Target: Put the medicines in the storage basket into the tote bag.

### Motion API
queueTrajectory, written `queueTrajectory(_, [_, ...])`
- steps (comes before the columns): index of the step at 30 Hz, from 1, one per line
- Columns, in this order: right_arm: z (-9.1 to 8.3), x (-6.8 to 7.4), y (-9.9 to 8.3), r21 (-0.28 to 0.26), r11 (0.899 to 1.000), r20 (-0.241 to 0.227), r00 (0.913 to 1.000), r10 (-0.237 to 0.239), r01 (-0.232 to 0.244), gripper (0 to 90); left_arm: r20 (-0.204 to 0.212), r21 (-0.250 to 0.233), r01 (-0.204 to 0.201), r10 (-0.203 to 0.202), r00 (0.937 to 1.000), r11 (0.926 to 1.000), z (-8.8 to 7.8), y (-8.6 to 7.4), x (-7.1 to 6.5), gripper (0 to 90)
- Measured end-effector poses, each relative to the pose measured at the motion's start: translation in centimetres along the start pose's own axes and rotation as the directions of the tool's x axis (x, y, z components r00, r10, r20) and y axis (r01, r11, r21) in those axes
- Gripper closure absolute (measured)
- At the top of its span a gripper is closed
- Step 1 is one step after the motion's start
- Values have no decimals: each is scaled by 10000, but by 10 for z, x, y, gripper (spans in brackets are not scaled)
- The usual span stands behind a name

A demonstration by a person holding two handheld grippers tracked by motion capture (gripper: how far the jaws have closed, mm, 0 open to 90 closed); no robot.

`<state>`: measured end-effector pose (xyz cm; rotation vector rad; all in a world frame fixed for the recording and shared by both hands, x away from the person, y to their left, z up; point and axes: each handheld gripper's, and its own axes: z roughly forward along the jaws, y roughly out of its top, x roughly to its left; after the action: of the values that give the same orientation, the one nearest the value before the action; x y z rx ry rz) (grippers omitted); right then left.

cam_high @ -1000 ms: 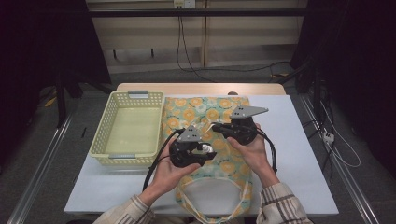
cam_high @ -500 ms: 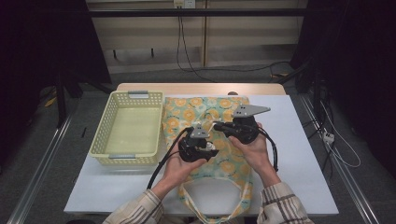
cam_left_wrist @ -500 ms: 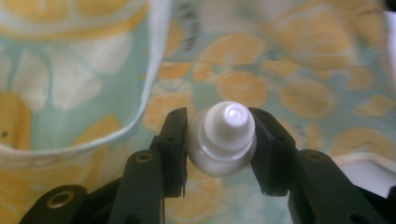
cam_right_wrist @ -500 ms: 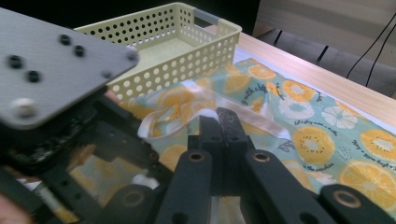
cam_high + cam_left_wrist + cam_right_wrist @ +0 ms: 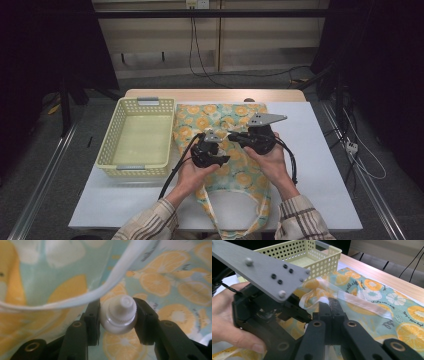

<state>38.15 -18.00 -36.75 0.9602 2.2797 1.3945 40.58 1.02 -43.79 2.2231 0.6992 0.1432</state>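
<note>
On the white table (image 5: pixel 320 165) lies a cloth bag (image 5: pixel 227 125) with an orange-slice print, and a yellow basket (image 5: pixel 137 137) stands just beside it on the left. In the high view both grippers are over the middle of the bag, close together, but what they hold is hidden there.

The left gripper view makes it clear: the left gripper (image 5: pixel 117 315) holds a small white bottle (image 5: pixel 118 316) with a ribbed cap between its jaws, at the white hem (image 5: pixel 117 275) of the bag's opening.

The right gripper view shows the right gripper (image 5: pixel 329 305) with jaws fully closed, pinching the same white hem and lifting it a little, with the left gripper just beside it.
</note>
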Motion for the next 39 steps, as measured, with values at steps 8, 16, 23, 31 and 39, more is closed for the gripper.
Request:
queueTrajectory(8, [2, 0, -2, 63, 10000, -5, 10000, 38, -38, 900, 78, 83, 18, -19, 10000, 10000, 4, -1, 1, 487])
queueTrajectory(16, [0, -1, -2, 43, 10000, 46, 10000, 28, -28, 900, 273, 84, -356, 353, 9990, 9993, -11, 0, -4, 311])
queueTrajectory(23, [-1, -2, -2, 8, 10000, 95, 9999, 70, -70, 900, 476, -54, -819, 820, 9955, 9966, -31, -3, -15, 239])
queueTrajectory(31, [3, -4, -2, 50, 9999, 57, 9999, 130, -130, 900, 646, -88, -1286, 1289, 9896, 9917, -52, -14, -25, 187])
queueTrajectory(39, [9, -1, -4, 191, 9998, -87, 9999, 101, -99, 900, 706, -156, -1602, 1609, 9844, 9870, -65, -25, -32, 188])
